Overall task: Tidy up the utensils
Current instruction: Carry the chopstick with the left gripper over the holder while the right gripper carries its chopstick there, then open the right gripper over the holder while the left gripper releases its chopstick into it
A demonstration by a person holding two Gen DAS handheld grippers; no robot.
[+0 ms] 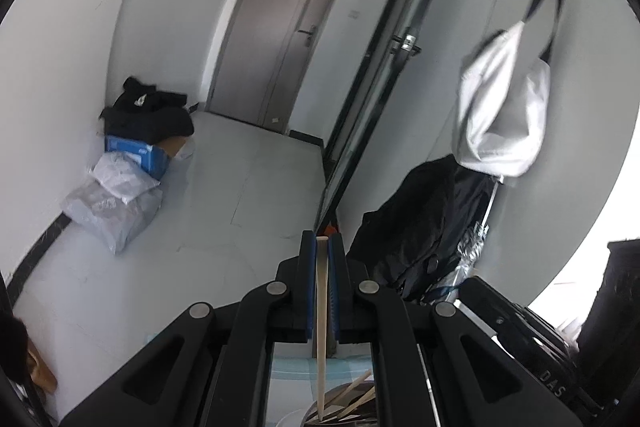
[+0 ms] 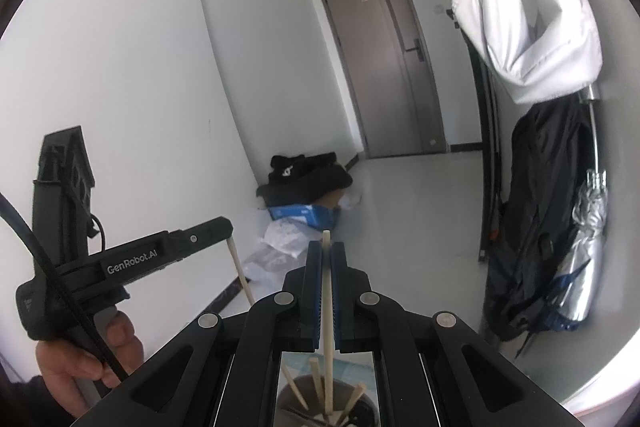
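1. The left tongs (image 1: 322,247) are matte black plastic with blue ribbed pads lining the inner faces, and round silver pivot screws on the linkage arms.
2. The right tongs (image 2: 327,251) have the same black build.
3. Seen from the right wrist, the left tongs' body bears white "GenRobot.AI" lettering, with a black cable alongside.
4. A hand (image 2: 86,359) wraps its grey grip.
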